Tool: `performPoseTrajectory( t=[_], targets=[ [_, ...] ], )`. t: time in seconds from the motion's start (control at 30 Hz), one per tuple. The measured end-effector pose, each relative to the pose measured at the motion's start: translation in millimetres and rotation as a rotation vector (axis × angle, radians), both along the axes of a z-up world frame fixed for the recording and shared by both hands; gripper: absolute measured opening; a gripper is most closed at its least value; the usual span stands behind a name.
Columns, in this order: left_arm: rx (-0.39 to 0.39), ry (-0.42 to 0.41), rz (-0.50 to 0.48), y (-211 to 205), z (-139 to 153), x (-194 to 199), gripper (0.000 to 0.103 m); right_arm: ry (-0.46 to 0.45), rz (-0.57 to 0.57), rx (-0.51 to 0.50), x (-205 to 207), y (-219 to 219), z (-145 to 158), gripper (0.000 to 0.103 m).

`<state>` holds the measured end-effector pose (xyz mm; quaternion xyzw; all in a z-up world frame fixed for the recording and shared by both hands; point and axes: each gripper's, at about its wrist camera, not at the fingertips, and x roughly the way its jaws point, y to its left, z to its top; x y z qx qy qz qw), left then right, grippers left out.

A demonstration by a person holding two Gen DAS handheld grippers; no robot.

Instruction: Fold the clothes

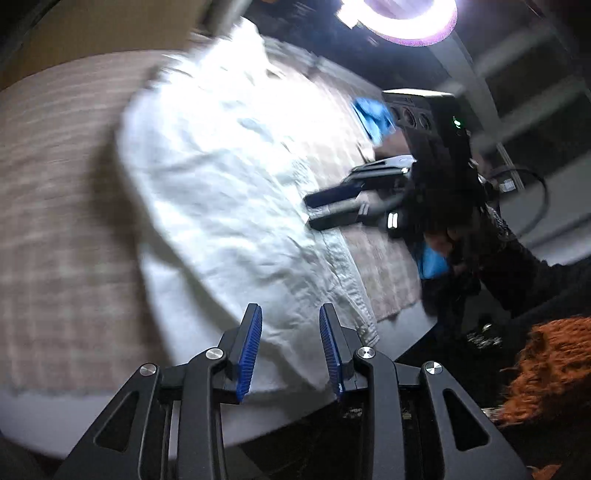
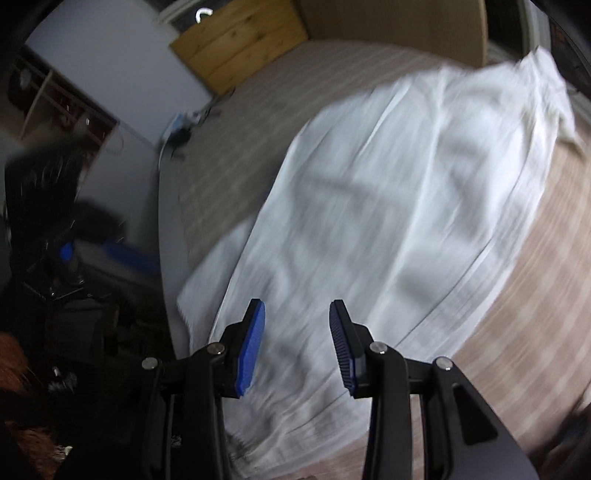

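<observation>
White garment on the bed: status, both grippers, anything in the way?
Left gripper and right gripper both open, empty, above the cloth. White garment spread on checked bedcover, wrinkled, unfolded. Nothing on it.

White garment (image 1: 229, 177) flat on checked cloth (image 1: 55, 221)

The shirt (image 1: 229, 177) lies spread on a cloth (image 1: 62, 206) covering the desk (image 1: 48, 421) (a ring lamp (image 1: 402, 18) stands behind it).
</observation>
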<state>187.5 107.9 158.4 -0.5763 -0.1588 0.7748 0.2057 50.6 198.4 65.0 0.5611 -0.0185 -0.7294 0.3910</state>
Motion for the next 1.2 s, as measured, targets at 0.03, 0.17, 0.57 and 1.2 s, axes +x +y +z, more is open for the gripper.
performPoseTrajectory(
  t=[0.03,0.17,0.57,1.2],
  targets=[
    [-0.012,-0.013,-0.039,9,-12,-7,0.030,-0.009,-0.004,0.006,8,-4,-6,0.036],
    [-0.041,-0.088,-0.099,20,-54,-20,0.030,-0.025,-0.056,0.064,28,-10,-29,0.036],
    [-0.067,-0.065,0.109,-52,-47,29,0.035,-0.065,-0.653,0.076,121,79,-18,0.049],
    [0.002,-0.131,-0.086,-51,-77,33,0.042,-0.034,-0.705,0.165,188,31,-42,0.058]
  ],
)
